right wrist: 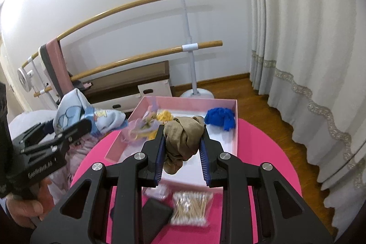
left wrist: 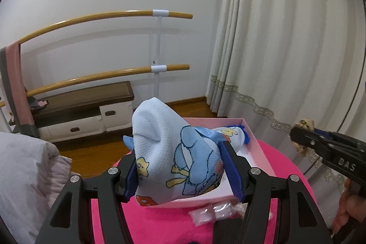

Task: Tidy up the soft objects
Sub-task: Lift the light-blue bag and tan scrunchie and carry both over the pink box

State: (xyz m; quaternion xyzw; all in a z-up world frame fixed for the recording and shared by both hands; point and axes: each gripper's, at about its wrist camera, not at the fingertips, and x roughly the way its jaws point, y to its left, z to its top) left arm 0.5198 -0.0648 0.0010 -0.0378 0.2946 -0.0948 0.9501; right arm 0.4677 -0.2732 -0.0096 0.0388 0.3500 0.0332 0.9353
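My left gripper (left wrist: 176, 143) is shut on a light blue cartoon-print cloth (left wrist: 157, 125), which bulges up between the blue pads above the near left side of a pink box (left wrist: 255, 148). From the right wrist, that cloth (right wrist: 68, 111) and the left gripper (right wrist: 88, 124) hang left of the pink box (right wrist: 189, 102). My right gripper (right wrist: 183, 128) is shut on a knotted tan cloth (right wrist: 183, 141), held over the box's near half. The right gripper (left wrist: 296, 135) also shows at the left wrist view's right edge. A fuzzy blue item (right wrist: 219, 119) and a yellow item (right wrist: 165, 116) lie in the box.
The box sits on a round pink table (right wrist: 263, 152). In front of it lie a pack of cotton swabs (right wrist: 191, 207), a black item (right wrist: 155, 214) and a small clear packet (right wrist: 157, 190). Curtains (right wrist: 308, 38) hang on the right, a wooden barre (right wrist: 137, 6) stands behind, and pale bedding (left wrist: 22, 175) lies left.
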